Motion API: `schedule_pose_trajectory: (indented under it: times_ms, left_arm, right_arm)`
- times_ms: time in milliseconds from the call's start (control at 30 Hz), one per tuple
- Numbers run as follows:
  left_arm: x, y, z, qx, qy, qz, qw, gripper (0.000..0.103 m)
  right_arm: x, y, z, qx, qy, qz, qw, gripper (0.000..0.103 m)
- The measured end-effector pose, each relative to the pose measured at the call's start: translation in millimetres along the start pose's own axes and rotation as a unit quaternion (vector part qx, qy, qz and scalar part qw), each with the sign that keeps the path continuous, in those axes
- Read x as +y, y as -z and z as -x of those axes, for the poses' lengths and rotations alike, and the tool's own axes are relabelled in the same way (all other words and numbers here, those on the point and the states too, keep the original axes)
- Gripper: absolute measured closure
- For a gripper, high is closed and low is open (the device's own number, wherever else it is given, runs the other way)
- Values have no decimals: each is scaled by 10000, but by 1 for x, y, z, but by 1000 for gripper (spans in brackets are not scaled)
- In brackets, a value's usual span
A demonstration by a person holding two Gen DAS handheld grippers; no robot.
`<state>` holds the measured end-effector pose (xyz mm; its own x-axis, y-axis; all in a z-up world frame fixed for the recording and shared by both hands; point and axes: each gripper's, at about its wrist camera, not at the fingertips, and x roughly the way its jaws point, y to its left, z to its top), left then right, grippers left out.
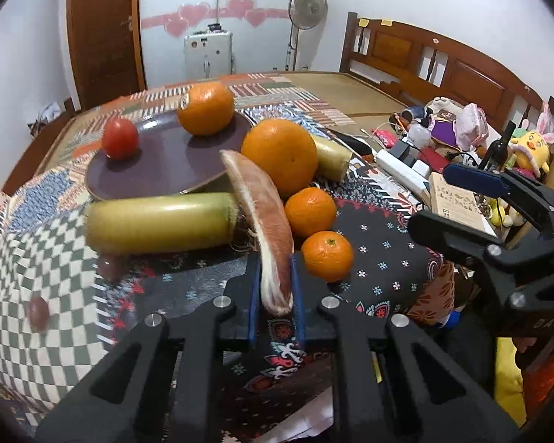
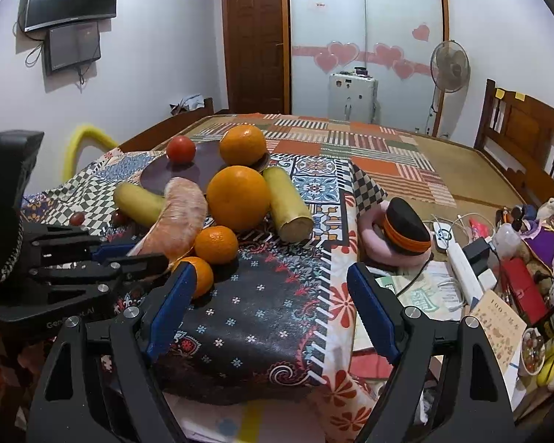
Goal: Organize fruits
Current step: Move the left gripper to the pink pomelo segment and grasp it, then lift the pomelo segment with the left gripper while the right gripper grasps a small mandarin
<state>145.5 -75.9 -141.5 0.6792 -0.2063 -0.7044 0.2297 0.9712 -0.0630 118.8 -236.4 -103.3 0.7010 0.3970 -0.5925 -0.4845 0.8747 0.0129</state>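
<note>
Landmark = dark plate (image 1: 155, 170), sweeping left to right from it. On the plate: 1 red tomato (image 1: 120, 137) toward its left edge, 1 orange (image 1: 205, 108) toward its right edge, apart from each other; my read is the plate is the collection spot, so those two count as sorted. Against the plate's near rim lies 1 yellow-green stalk piece (image 1: 158, 223) flat on the patterned cloth (image 1: 380, 258), unsorted. Right of that, the pomelo wedge (image 1: 266, 229) runs from the plate's near-right rim back to the left gripper (image 1: 275, 295), whose blue pads are pinched narrow on its near end; grabbing the end looks chosen so the wedge can swing toward the plate without bumping the citrus beside it. Right of the plate: 1 big orange (image 1: 279, 155) touching the rim, a second stalk piece (image 1: 330, 157) behind it, 2 small mandarins (image 1: 310, 212) stacked toward the camera. Count: 2 large oranges, 2 mandarins, 2 stalk pieces, 1 wedge, 1 tomato, plus 2 small dark round fruits (image 2: 77, 217) left of the plate, type unclear. Right gripper (image 2: 269, 313) sits well right of the plate, jaws spread wide, nothing held, probably waiting its turn.
</note>
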Motion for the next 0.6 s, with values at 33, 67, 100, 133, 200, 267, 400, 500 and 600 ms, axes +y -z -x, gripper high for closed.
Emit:
schedule_pose_trajectory:
  times_ms: [33,67,100,133,200,267,400,500,600]
  left_arm:
    - [1,0,3,-36,-3,-20,10000,88]
    - [3,0,7,-65,9,-31,10000,88]
    - [6,-1,10,-77,31,-28,10000,88]
    - [8,0,13,-76,38,-21,10000,89]
    - [13,2,19,-65,43,-13,10000,89]
    - [16,4,25,-59,18,-45,10000,89]
    - [25,13,32,-15,68,-86,9999,88]
    - [29,17,34,21,95,-97,9999,87]
    - [29,19,33,-2,57,-91,9999,85]
  right_arm:
    - [1,0,0,1,-6,9,10000,21]
    - [2,0,-1,7,-13,14,10000,21]
    - [3,-1,-2,14,-26,16,10000,21]
    - [5,-1,-3,21,-44,14,10000,21]
    - [8,-1,-5,38,-94,11,9999,21]
    - [12,-1,-7,53,-153,22,9999,21]
    - [23,1,-16,130,-249,104,9996,21]
    - [32,3,-24,194,-315,174,9992,21]
    - [37,4,-32,254,-416,184,9986,22]
